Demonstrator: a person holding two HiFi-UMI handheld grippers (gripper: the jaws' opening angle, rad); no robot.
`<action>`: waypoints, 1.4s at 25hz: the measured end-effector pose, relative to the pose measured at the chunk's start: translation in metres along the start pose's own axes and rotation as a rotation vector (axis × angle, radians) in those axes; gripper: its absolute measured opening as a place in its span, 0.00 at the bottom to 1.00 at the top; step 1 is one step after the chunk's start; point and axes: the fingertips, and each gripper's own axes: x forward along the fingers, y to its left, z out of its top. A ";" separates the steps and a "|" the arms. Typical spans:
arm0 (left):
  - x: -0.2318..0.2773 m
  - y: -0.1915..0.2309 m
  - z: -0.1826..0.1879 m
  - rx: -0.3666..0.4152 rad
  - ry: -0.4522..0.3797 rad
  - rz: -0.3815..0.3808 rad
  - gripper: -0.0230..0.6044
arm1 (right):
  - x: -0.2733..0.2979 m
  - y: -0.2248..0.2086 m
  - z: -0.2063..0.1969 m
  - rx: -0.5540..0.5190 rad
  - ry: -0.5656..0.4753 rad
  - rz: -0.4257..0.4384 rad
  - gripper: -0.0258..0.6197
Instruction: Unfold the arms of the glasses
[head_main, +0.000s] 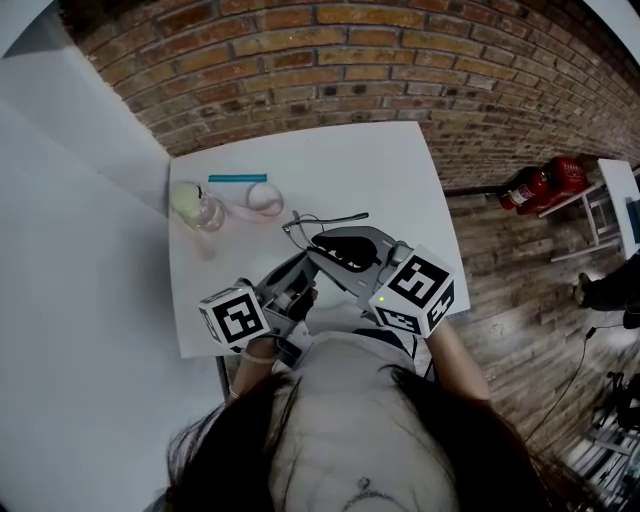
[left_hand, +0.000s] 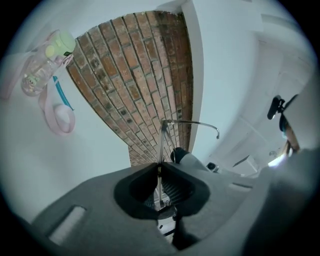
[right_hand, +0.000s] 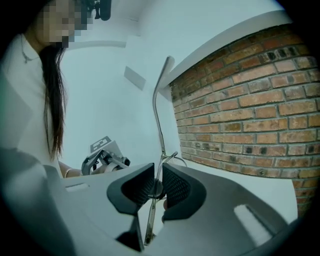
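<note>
Thin wire-framed glasses (head_main: 325, 222) are held above the white table (head_main: 400, 170) between both grippers. My left gripper (head_main: 298, 268) comes in from the lower left and is shut on the frame (left_hand: 160, 150). One arm (left_hand: 192, 123) sticks out to the right with a hooked end. My right gripper (head_main: 320, 245) comes in from the lower right. It is shut on the glasses (right_hand: 159, 165) near a hinge, and the other arm (right_hand: 159, 105) stands straight up from its jaws (right_hand: 156, 187). The lenses are mostly hidden behind the gripper bodies.
At the table's far left stand a small clear bottle with a pale green cap (head_main: 195, 205), a pink strap with a round piece (head_main: 262, 200) and a teal strip (head_main: 237, 178). A brick wall runs behind. A red fire extinguisher (head_main: 540, 185) lies on the floor at right.
</note>
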 end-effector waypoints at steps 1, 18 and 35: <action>-0.002 -0.002 0.001 0.011 -0.002 0.003 0.07 | 0.000 0.003 0.002 0.006 0.003 -0.003 0.13; -0.045 -0.027 0.028 0.154 0.003 0.016 0.07 | 0.018 0.042 0.037 0.085 -0.040 0.038 0.08; -0.046 -0.018 0.060 0.033 -0.005 -0.042 0.07 | 0.030 0.031 0.065 0.032 -0.091 -0.042 0.08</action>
